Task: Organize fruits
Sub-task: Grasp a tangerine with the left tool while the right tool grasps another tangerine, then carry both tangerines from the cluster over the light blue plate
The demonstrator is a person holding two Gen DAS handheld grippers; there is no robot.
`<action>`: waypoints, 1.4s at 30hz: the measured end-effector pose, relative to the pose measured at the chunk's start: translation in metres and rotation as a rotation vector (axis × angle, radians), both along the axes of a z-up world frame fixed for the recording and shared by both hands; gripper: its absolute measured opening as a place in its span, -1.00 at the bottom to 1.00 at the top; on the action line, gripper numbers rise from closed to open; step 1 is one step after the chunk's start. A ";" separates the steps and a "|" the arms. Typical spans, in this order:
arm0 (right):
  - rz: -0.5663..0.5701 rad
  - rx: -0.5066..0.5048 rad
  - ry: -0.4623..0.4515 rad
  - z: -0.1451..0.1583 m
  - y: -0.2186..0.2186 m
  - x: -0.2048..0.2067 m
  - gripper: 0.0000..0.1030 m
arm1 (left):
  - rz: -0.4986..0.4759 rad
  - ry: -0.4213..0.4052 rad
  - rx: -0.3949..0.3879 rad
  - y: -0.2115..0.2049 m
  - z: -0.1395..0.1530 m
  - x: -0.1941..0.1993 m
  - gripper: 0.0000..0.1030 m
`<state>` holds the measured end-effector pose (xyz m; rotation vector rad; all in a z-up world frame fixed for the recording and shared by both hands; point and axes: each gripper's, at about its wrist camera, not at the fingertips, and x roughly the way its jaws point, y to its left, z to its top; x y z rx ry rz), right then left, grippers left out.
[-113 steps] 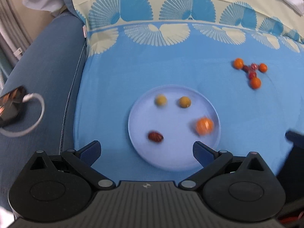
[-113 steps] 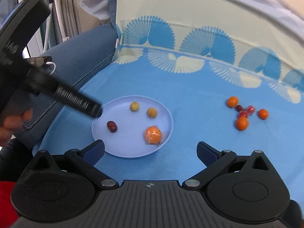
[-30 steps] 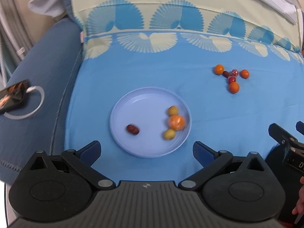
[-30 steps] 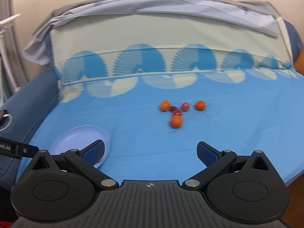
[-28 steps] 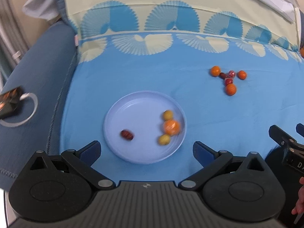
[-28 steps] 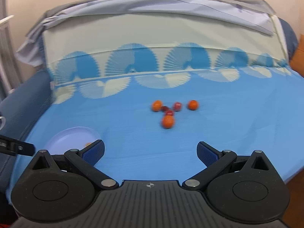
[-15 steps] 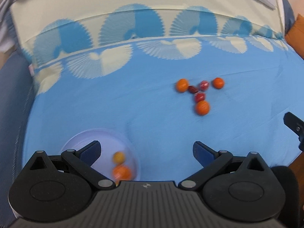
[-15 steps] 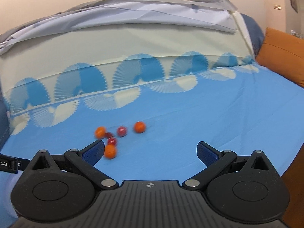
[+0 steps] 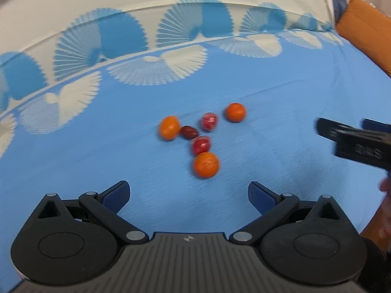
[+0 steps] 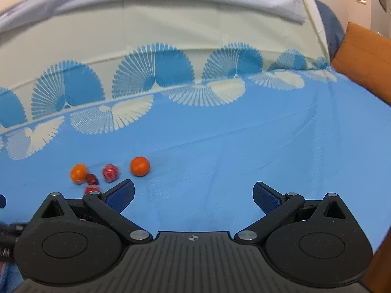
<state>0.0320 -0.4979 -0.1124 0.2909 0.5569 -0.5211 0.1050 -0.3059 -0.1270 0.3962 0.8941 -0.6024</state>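
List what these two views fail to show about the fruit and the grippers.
- Nearest orange fruit: plain in the left wrist view, hidden behind the right hand-held gripper frame in the right wrist view.
- Lower red fruit: partly covered there by the same frame.
- Dark red fruit: blurred, kind unclear.
- Plate: outside both views.
- Left hand-held gripper: open, holding nothing; the right one shows only as a blurred black bar at the edge of the left wrist view.

3 orange fruits [image 9: 206, 164], 2 red fruits [image 9: 201, 145], 1 dark-red date [image 9: 189, 132]; blue sheet [image 9: 97, 161] with cream-and-blue fan pattern; orange cushion [image 10: 366, 61].
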 end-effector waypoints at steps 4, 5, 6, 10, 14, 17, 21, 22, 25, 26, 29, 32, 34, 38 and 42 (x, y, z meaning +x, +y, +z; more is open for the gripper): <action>0.053 0.009 0.041 -0.021 -0.014 0.033 0.99 | -0.023 0.037 0.005 -0.013 -0.021 0.011 0.99; 0.072 0.007 0.049 -0.028 -0.015 0.042 0.99 | -0.026 0.035 0.008 -0.016 -0.025 0.013 0.99; 0.087 0.002 0.059 -0.033 -0.016 0.050 0.99 | -0.029 0.032 0.011 -0.018 -0.031 0.015 0.99; 0.138 0.012 0.103 -0.055 -0.015 0.080 0.99 | -0.027 0.032 0.017 -0.025 -0.046 0.028 0.99; 0.199 -0.001 0.105 -0.064 -0.006 0.104 0.99 | -0.007 0.027 0.017 -0.025 -0.055 0.040 0.99; 0.243 -0.051 0.098 -0.067 0.001 0.125 0.99 | 0.003 0.041 0.026 -0.026 -0.063 0.050 0.99; 0.272 -0.049 0.149 -0.080 -0.009 0.160 0.99 | -0.056 0.086 0.041 -0.037 -0.075 0.061 0.99; 0.275 -0.048 0.152 -0.083 -0.012 0.166 0.99 | -0.063 0.078 0.053 -0.040 -0.077 0.063 0.99; 0.297 -0.101 0.097 -0.082 -0.013 0.167 0.12 | -0.115 -0.017 0.059 -0.046 -0.074 0.058 0.12; 0.320 -0.107 0.083 -0.079 -0.013 0.165 -0.29 | -0.161 0.007 0.052 -0.048 -0.073 0.058 -0.25; 0.260 -0.049 0.047 -0.066 -0.023 0.151 -0.32 | -0.141 0.012 0.015 -0.039 -0.064 0.055 -0.26; 0.163 -0.035 0.032 -0.056 -0.028 0.124 -0.32 | -0.121 -0.001 0.032 -0.023 -0.053 0.047 -0.26; 0.109 0.007 0.002 -0.048 -0.027 0.099 -0.32 | -0.102 -0.013 0.044 -0.007 -0.038 0.039 -0.25; 0.041 0.095 -0.078 -0.020 -0.007 0.039 -0.32 | -0.041 -0.007 0.023 0.040 0.001 0.016 -0.25; 0.035 0.139 -0.163 0.011 0.028 -0.011 -0.31 | -0.002 -0.035 0.002 0.085 0.040 -0.016 -0.25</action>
